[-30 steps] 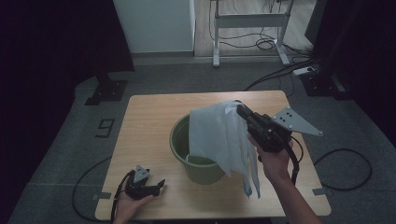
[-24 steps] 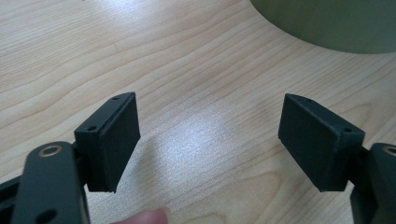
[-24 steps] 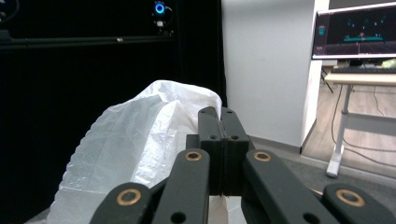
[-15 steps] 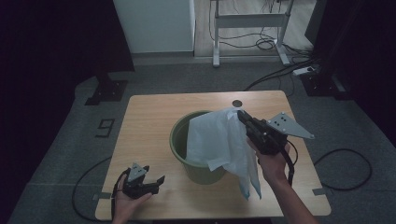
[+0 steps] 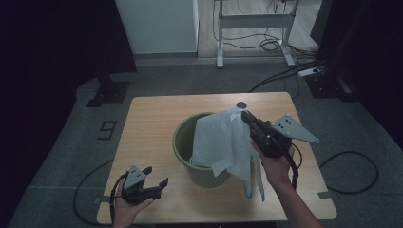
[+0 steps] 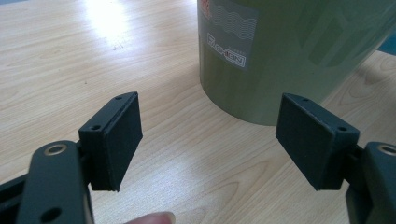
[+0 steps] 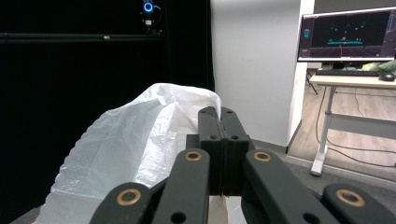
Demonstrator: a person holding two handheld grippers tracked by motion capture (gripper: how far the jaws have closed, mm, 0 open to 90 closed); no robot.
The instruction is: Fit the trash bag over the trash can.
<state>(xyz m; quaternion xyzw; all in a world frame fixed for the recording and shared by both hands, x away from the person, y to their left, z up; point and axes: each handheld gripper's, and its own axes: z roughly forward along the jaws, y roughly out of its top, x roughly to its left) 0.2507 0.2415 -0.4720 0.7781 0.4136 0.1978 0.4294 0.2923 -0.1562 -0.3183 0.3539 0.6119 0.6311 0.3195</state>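
A green bin (image 5: 183,142) stands in the middle of the wooden table (image 5: 152,114). A white plastic bag (image 5: 221,142) hangs partly inside it and drapes over its right rim. My right gripper (image 5: 243,115) is shut on the bag's top edge, held above the bin's right side; in the right gripper view the bag (image 7: 135,149) spreads left of the closed jaws (image 7: 220,114). My left gripper (image 5: 159,186) is open near the table's front left edge, pointing at the bin (image 6: 285,51), with nothing between its pads (image 6: 123,135).
A desk frame (image 5: 254,28) and cables (image 5: 285,71) lie on the floor behind the table. A small dark disc (image 5: 241,105) sits near the table's far edge. A monitor (image 7: 348,32) on a desk stands to the right in the right gripper view.
My left gripper has risen a little off the table near its front left edge. The right gripper has tilted slightly with the bag, which hangs much as before.
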